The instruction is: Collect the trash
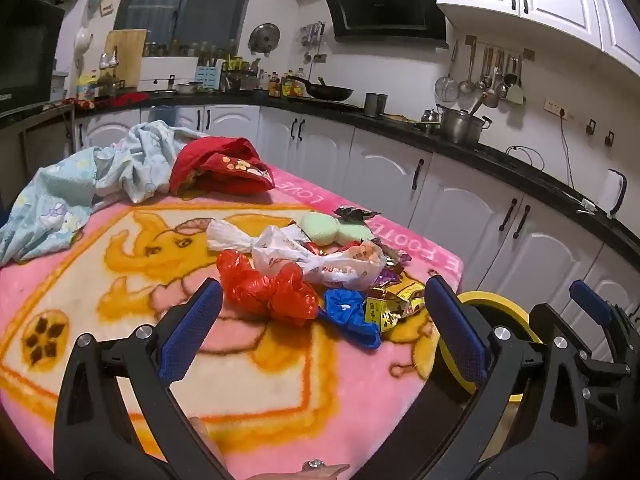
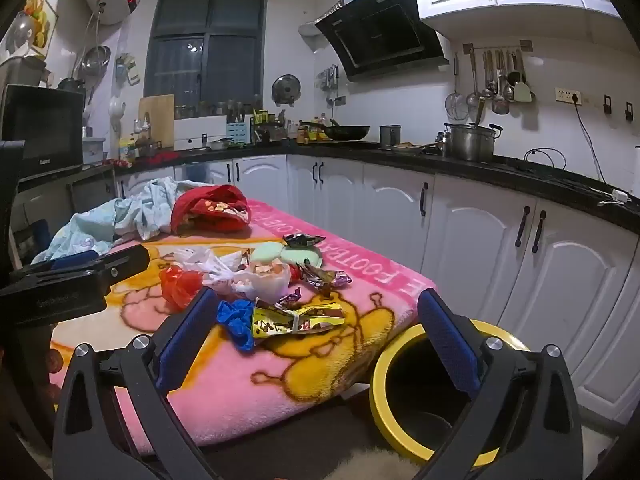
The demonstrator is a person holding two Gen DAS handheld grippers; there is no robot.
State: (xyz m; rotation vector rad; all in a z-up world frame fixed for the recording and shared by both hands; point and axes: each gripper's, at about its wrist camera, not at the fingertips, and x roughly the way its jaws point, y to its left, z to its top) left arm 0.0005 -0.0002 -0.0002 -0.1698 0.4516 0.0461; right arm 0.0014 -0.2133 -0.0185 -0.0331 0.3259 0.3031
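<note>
A pink blanket (image 2: 360, 280) with yellow cartoon pictures covers the table. At its far left corner lie a crumpled light blue cloth (image 1: 80, 184) and a red cloth (image 1: 224, 168), touching. On the black counter (image 2: 520, 172) behind stand a dark pan (image 2: 346, 131) and a shiny metal pot (image 2: 472, 142).

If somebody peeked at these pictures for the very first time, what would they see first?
Probably the bright pink cartoon blanket covering the table, with a colourful heap of trash in its middle: a red plastic bag, a white plastic bag, a blue glove and a yellow snack wrapper. Next, the yellow-rimmed bin standing on the floor beside the table's corner. Both grippers, left and right, hang open before the heap, holding nothing.
</note>
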